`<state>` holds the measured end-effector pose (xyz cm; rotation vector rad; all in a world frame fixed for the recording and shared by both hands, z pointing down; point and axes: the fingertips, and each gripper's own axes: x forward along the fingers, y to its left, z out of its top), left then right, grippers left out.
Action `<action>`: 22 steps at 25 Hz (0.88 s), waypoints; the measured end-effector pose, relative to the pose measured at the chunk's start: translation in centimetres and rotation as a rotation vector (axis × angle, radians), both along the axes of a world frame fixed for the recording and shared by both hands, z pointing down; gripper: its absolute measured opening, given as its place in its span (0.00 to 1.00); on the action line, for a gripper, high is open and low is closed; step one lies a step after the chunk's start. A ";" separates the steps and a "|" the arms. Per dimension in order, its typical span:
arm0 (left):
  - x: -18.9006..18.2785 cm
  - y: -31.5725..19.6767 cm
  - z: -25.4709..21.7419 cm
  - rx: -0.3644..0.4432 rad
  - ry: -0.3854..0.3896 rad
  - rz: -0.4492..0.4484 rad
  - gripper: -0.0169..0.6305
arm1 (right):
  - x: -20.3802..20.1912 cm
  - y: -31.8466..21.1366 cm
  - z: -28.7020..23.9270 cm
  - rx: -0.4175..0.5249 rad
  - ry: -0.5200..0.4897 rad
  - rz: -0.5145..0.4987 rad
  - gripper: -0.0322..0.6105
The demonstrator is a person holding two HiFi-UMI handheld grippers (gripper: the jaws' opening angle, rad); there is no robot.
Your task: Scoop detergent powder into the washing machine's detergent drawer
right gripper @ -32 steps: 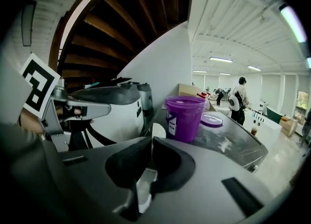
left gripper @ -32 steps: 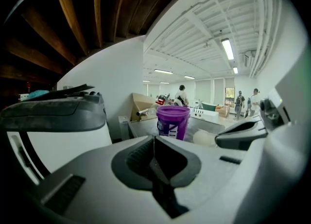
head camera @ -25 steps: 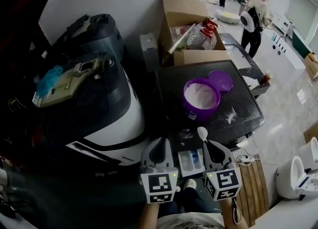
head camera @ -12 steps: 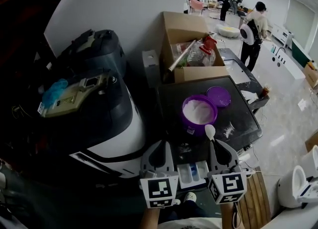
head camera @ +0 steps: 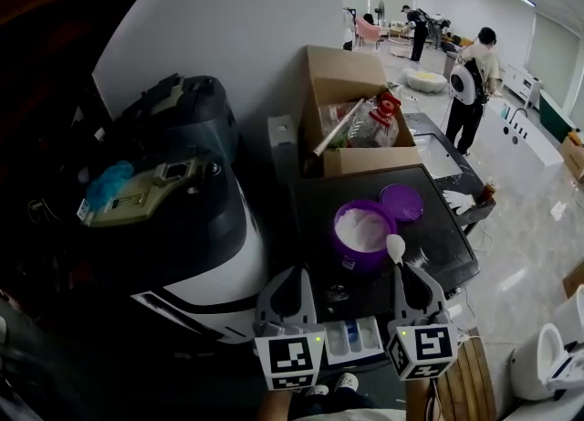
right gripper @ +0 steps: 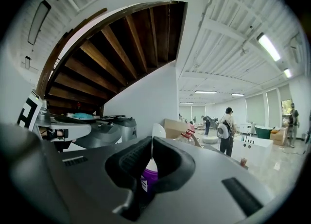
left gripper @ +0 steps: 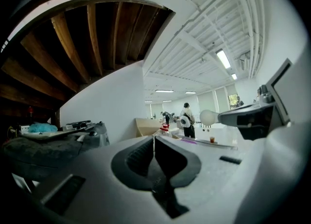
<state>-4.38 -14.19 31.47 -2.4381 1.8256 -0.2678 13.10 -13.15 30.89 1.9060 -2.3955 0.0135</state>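
In the last second I have carried the scoop [head camera: 395, 246] away from the detergent drawer [head camera: 356, 339] and up toward the tub [head camera: 362, 232]. Its white bowl now hangs just beside the tub's rim at about 4 o'clock, where a second ago it sat lower, nearer the drawer. My right tool [head camera: 408, 275] is clamped on the scoop's thin handle. In the right gripper view the handle runs up through the closed jaws, and the purple tub wall shows in the gap below. I read that as heading in to take powder [head camera: 363, 226], not tipping any out, though I cannot tell whether the bowl holds anything. My left tool [head camera: 290, 280] sits at 9 o'clock of the right one with its jaws pressed together on nothing. The tub stands uncapped on the washing machine [head camera: 315, 227], on its dark top, with its lid [head camera: 401, 202] lying at 1 o'clock of it. The drawer is pulled out at 6 o'clock of the tub, between my two tools. A cardboard box [head camera: 351, 109] stands behind at 12 o'clock. Next I would need to lift the bowl over the rim and dip it without knocking the tub.
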 end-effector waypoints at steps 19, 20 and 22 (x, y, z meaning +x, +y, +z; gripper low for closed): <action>0.0 0.4 -1.2 0.027 -0.002 -0.029 0.04 | 1.2 -0.2 -0.8 0.016 -0.011 -0.006 0.08; 0.1 0.4 -1.2 0.027 -0.001 -0.028 0.04 | 1.3 -0.1 -0.9 0.016 -0.011 -0.006 0.08; 0.2 0.4 -1.3 0.028 0.000 -0.027 0.04 | 1.4 -0.1 -1.0 0.017 -0.011 -0.004 0.08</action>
